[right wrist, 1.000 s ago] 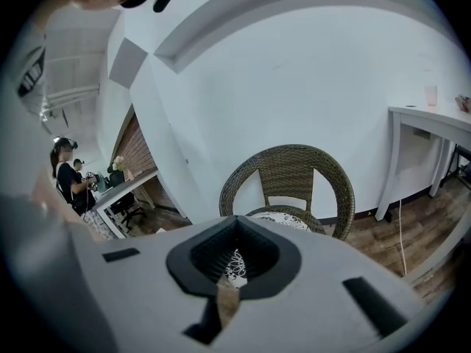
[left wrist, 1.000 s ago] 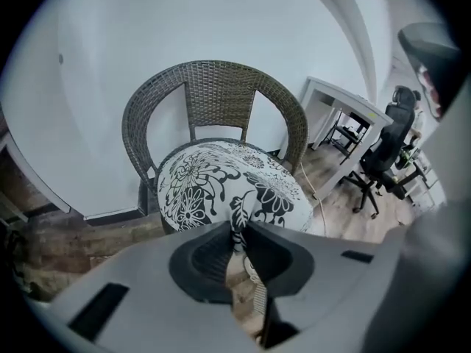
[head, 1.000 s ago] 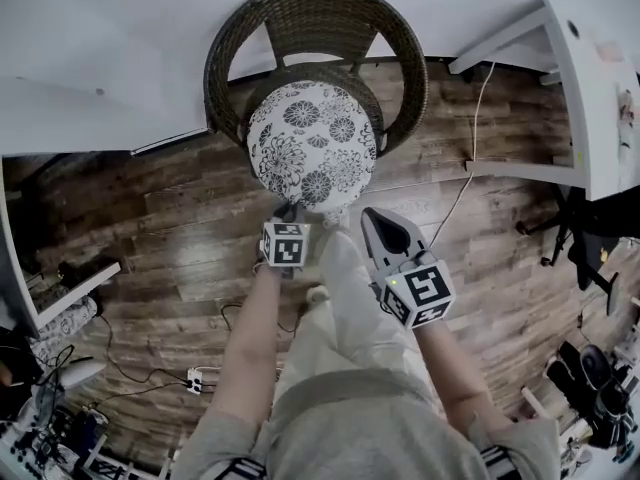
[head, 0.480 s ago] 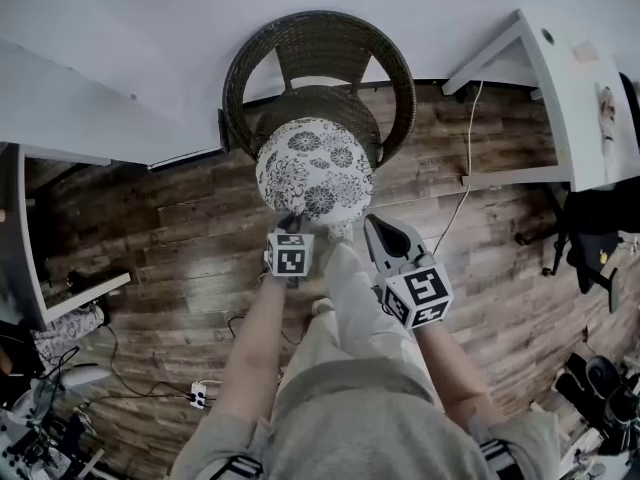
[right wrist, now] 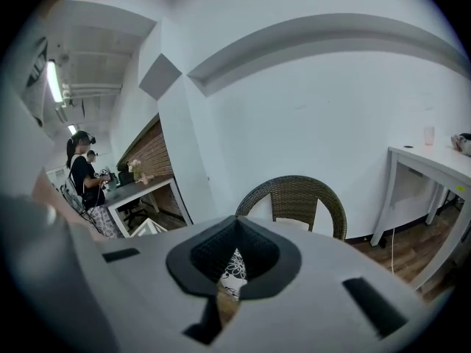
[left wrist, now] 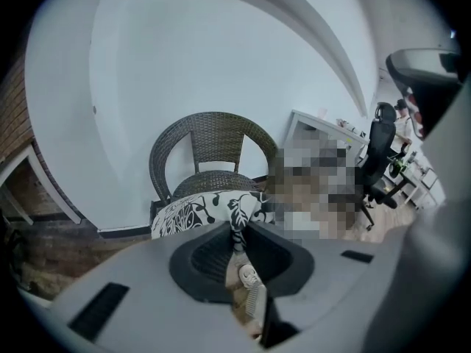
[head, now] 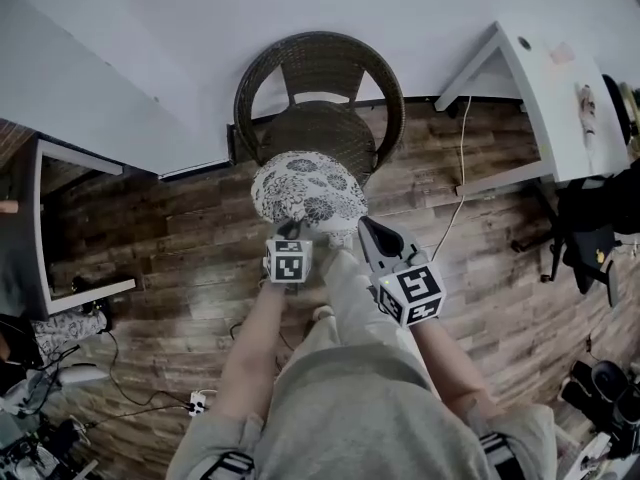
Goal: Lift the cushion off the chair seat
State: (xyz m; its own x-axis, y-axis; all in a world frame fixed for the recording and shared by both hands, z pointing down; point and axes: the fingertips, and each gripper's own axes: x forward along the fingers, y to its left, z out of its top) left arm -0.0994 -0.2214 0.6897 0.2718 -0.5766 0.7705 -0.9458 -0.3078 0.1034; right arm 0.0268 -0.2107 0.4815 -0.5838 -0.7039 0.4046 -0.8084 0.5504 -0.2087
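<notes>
The round floral cushion hangs clear of the wicker chair, whose dark woven seat now shows bare behind it. My left gripper is shut on the cushion's near edge; in the left gripper view a fold of the cushion is pinched between the jaws of the left gripper. My right gripper is at the cushion's near right edge. In the right gripper view the right gripper has its jaws closed, with floral fabric caught in the gap. The chair stands beyond.
A white desk stands right of the chair, with a cable running down to the wooden floor. An office chair is at the far right, a low shelf at the left. People stand far left in the right gripper view.
Both grippers have risen with the cushion, which has come up off the chair seat and toward me. The seat, covered a second ago, is now uncovered.
</notes>
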